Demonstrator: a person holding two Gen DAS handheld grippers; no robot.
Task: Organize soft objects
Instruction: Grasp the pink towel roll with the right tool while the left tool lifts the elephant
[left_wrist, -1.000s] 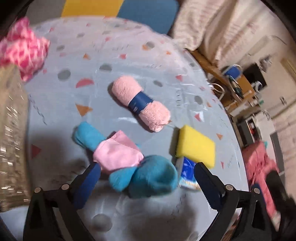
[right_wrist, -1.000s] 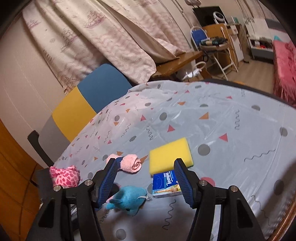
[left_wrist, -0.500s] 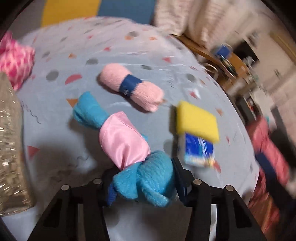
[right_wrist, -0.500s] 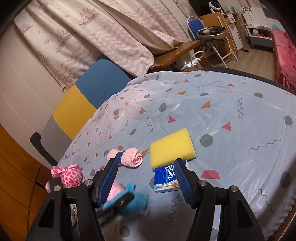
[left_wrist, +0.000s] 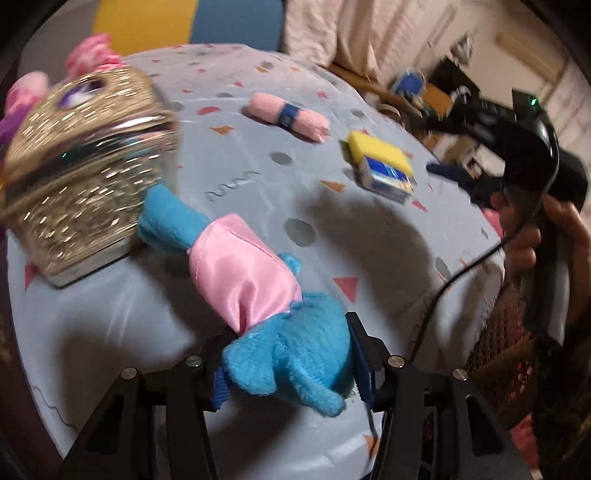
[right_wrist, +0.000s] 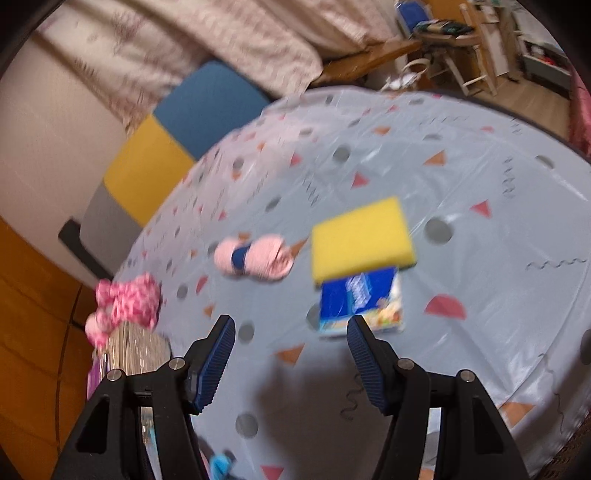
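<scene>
A blue plush toy (left_wrist: 288, 354) with a pink satin middle hangs above the table, its far end close to a gold sequined container (left_wrist: 85, 177). My left gripper (left_wrist: 288, 369) squeezes the toy's blue end between its pads, while the jaws are easing open slightly. A scrap of the toy (right_wrist: 221, 461) shows at the bottom of the right wrist view. My right gripper (right_wrist: 291, 350) stands open over the tablecloth with nothing between its fingers, just short of a blue tissue pack (right_wrist: 360, 299). The yellow sponge (right_wrist: 360, 236) lies partly on that pack. A pink rolled towel (right_wrist: 255, 256) with a blue band lies to its left.
A pink spotted plush (right_wrist: 125, 299) rests by the sequined container (right_wrist: 136, 350) at the table's left edge. A yellow and blue chair (right_wrist: 177, 140) stands behind the round table (right_wrist: 480, 166). In the left wrist view a hand (left_wrist: 535, 229) holds the right gripper at the right.
My left gripper closed on the blue plush, lifted it and carried it left toward the sequined container. The right gripper tipped down and sank a little toward the tissue pack.
</scene>
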